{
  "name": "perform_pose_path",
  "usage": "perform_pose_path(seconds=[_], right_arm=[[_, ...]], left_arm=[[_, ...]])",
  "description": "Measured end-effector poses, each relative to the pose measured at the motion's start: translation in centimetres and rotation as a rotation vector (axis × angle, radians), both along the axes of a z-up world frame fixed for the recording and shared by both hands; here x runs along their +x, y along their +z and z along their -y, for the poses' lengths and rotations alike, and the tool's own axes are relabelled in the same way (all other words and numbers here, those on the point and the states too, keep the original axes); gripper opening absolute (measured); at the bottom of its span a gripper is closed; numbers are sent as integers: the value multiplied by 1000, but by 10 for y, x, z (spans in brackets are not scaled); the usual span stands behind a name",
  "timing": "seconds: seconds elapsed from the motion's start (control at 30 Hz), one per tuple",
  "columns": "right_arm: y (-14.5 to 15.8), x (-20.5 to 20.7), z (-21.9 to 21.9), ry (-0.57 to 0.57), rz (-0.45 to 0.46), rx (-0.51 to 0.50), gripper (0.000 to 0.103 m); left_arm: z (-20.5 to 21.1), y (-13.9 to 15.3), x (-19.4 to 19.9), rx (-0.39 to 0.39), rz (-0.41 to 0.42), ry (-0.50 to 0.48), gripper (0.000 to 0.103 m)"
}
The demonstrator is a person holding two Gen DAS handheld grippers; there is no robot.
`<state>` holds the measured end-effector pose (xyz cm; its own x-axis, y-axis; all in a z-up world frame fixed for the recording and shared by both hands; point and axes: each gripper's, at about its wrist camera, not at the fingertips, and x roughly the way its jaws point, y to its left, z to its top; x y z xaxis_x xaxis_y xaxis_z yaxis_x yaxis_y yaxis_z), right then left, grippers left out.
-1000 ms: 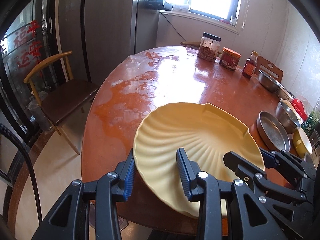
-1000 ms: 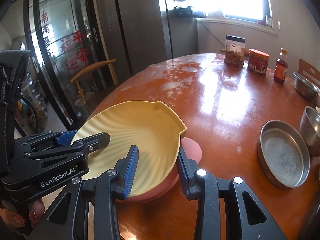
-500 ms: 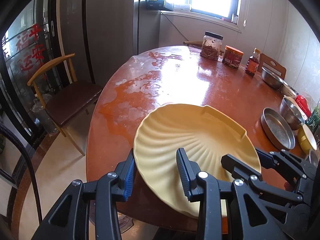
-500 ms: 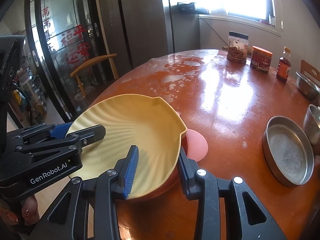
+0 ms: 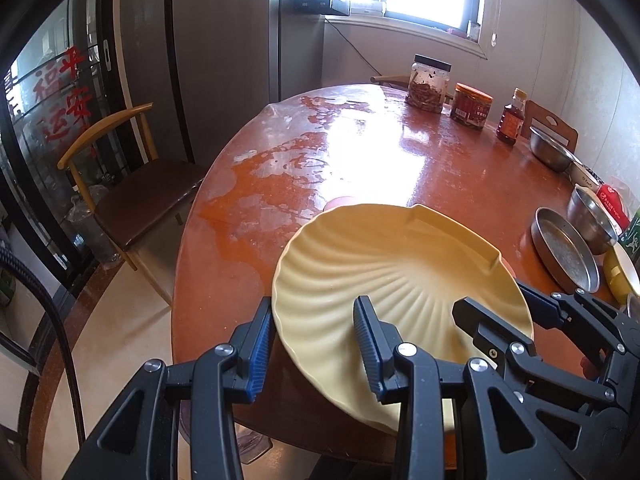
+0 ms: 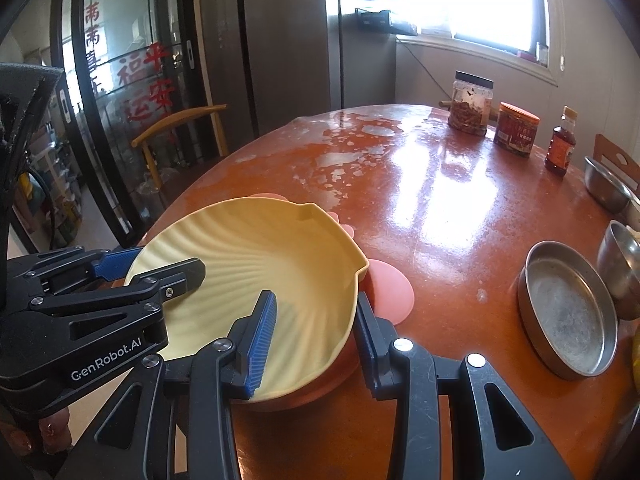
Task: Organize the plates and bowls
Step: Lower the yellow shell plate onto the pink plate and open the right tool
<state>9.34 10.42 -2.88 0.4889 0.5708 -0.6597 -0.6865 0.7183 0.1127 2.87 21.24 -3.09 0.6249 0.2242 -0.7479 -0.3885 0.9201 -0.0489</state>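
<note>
- Right up close, the left gripper (image 5: 314,344) straddles the near-left rim of the yellow shell-shaped plate (image 5: 392,276), one blue pad outside and one over the ribbed face; whether the pads are really pinching the rim, I cannot tell.
- Same story on the other side: the right gripper (image 6: 316,336) has its jaws either side of the plate's right rim, one finger inside the dish, one outside. Clamped or just bracketing? Cannot tell.
- The plate sits tilted at the near edge of the round red-brown table (image 5: 360,152), and it's over a pink plate (image 6: 390,288) that peeks out beneath it on the far right side. Resting or hovering a touch above, I can't say.
- Handling call: it looks stiff and light, likely melamine or plastic, glossy and ribbed, so probably slippery. Opposite rims are the place to hold it, level, with both grippers.
- Compared with a second ago, the view has pulled up and back: more pink shows past the yellow rim, and the plate reads as carried further over the table.
- Mid-table right: a shallow steel pan (image 6: 568,308) with a steel cup (image 6: 620,264) just beside it, and a yellow bowl (image 5: 620,272) at the edge of the left view.
- Far side: a steel bowl (image 5: 552,148), a dark-lidded jar (image 5: 428,84), an orange-lidded tub (image 5: 472,106), a small sauce bottle (image 5: 512,118).
- Beyond, left of the table, a wooden chair (image 5: 132,184).
</note>
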Motion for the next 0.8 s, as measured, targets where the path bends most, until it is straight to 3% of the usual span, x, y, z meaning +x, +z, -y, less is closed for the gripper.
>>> perform_pose_path(seconds=[0.6, 0.8], right_arm=[[4, 3, 9, -1, -26, 47, 45], [7, 0, 9, -15, -1, 33, 53]], left_arm=[[1, 1, -3, -4, 0, 10, 39], [1, 6, -8, -3, 9, 16, 39]])
